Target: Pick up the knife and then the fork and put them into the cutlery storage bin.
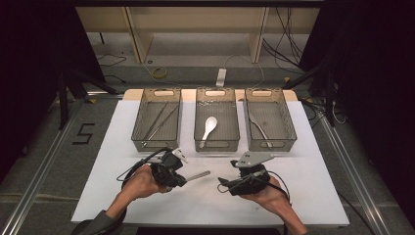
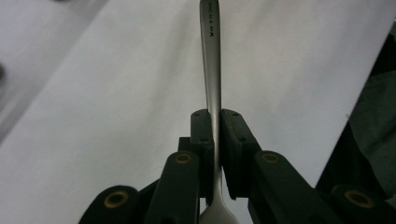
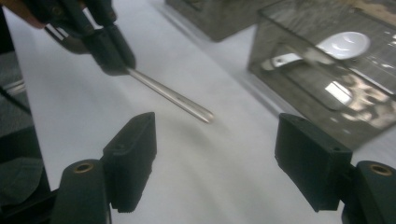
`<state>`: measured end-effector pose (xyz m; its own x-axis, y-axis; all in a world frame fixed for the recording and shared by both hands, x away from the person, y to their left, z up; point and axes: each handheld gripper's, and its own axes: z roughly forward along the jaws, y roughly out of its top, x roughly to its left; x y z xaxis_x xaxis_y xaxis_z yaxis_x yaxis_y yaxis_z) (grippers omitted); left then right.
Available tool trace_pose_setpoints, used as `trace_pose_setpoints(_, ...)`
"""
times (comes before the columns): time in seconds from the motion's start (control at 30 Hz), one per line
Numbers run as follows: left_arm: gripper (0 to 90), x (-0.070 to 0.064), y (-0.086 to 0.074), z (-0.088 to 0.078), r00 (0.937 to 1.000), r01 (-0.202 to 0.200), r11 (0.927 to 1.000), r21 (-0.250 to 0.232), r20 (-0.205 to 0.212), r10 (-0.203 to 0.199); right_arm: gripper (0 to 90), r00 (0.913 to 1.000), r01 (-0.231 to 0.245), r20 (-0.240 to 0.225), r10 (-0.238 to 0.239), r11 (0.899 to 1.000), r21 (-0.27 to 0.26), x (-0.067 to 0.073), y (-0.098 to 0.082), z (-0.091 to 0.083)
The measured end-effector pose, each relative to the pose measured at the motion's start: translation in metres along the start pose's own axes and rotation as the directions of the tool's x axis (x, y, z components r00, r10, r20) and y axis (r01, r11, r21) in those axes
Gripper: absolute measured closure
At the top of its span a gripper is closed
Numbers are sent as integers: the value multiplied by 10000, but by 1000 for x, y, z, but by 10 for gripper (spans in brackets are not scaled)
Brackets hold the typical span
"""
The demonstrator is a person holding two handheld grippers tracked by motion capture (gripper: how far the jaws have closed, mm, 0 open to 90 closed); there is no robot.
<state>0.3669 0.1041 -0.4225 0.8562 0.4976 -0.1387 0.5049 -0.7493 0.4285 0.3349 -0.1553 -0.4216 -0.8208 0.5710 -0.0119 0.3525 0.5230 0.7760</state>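
Note:
My left gripper is shut on a metal utensil, held just above the white mat. In the left gripper view the jaws pinch its slim handle, which runs straight away from me; the wider head starts below the pads. My right gripper stands open a short way to the right, pointing left toward the handle's free end. The right gripper view has its two pads wide apart with nothing between them. Beyond them are the left gripper and the handle.
Three mesh baskets stand in a row at the back of the mat. The left basket holds long thin metal pieces, the middle basket a white spoon, the right basket a metal utensil.

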Motion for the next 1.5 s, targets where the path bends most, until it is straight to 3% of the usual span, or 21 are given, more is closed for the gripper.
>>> trace_pose_setpoints(0.2,834,-14,6,2,9982,-312,9995,20,523,310,314,9951,938,-350,-924,9948,392,22,3,19)
trace_pose_setpoints(0.3,834,-21,9,3,9961,-510,9987,-8,715,509,323,9855,1662,-454,-1635,9839,663,31,4,27)
trace_pose_setpoints(0.47,834,-30,12,2,9928,-695,9976,-33,971,695,382,9627,2703,-465,-2667,9566,1088,43,2,37)
trace_pose_setpoints(0.53,833,-32,13,3,9914,-735,9973,-30,1084,734,413,9564,2916,-576,-2864,9485,1240,46,1,38)
trace_pose_setpoints(0.63,834,-33,14,4,9897,-818,9966,40,1184,808,481,9418,3356,-651,-3298,9342,1215,50,0,40)
trace_pose_setpoints(0.7,833,-35,14,4,9888,-721,9974,-43,1305,721,532,9279,3725,-649,-3671,9195,1257,52,-1,41)
trace_pose_setpoints(0.8,833,-36,14,4,9869,-722,9974,-77,1439,725,588,9115,4114,-590,-4071,9016,1338,55,-3,44)
trace_pose_setpoints(0.87,833,-37,14,5,9865,-592,9982,-115,1524,603,635,9066,4220,-688,-4164,8961,1374,56,-4,44)
trace_pose_setpoints(0.97,833,-37,14,6,9850,-703,9975,24,1583,691,703,8926,4508,-734,-4448,8815,1405,56,-4,43)
trace_pose_setpoints(1.0,832,-37,14,7,9851,-689,9976,31,1579,676,724,8799,4750,-878,-4669,8678,1460,55,-4,42)
trace_pose_setpoints(1.03,832,-36,14,7,9846,-698,9976,35,1608,684,737,8859,4638,-836,-4563,8751,1383,56,-5,43)
trace_pose_setpoints(1.1,831,-36,14,8,9837,-780,9969,109,1634,752,759,8716,4902,-853,-4827,8600,1419,57,-5,43)
trace_pose_setpoints(1.17,830,-35,15,8,9836,-808,9967,81,1622,784,794,8514,5245,-864,-5173,8381,1500,58,-6,43)
trace_pose_setpoints(1.23,834,-36,15,7,9824,-1045,9944,-124,1544,1052,832,8388,5444,-960,-5359,8235,1595,60,-6,42)
trace_pose_setpoints(1.3,825,-33,16,3,9818,-993,9943,-400,1585,1044,861,8132,5811,-829,-5760,7964,1676,63,-6,42)
trace_pose_setpoints(1.33,833,-31,16,0,9836,-833,9941,-698,1542,933,875,8004,5989,-980,-5914,7820,1727,65,-6,42)
trace_pose_setpoints(1.37,800,-30,16,-3,9846,-740,9929,-931,1512,876,877,8044,5937,-1043,-5849,7843,1802,67,-7,43)
trace_pose_setpoints(1.4,708,-29,16,-5,9857,-661,9914,-1134,1472,825,877,8081,5879,-951,-5813,7857,1927,67,-7,45)
trace_pose_setpoints(1.5,671,-28,15,-10,9869,-752,9871,-1412,1314,939,878,8090,5858,-943,-5802,7826,2105,63,-9,46)
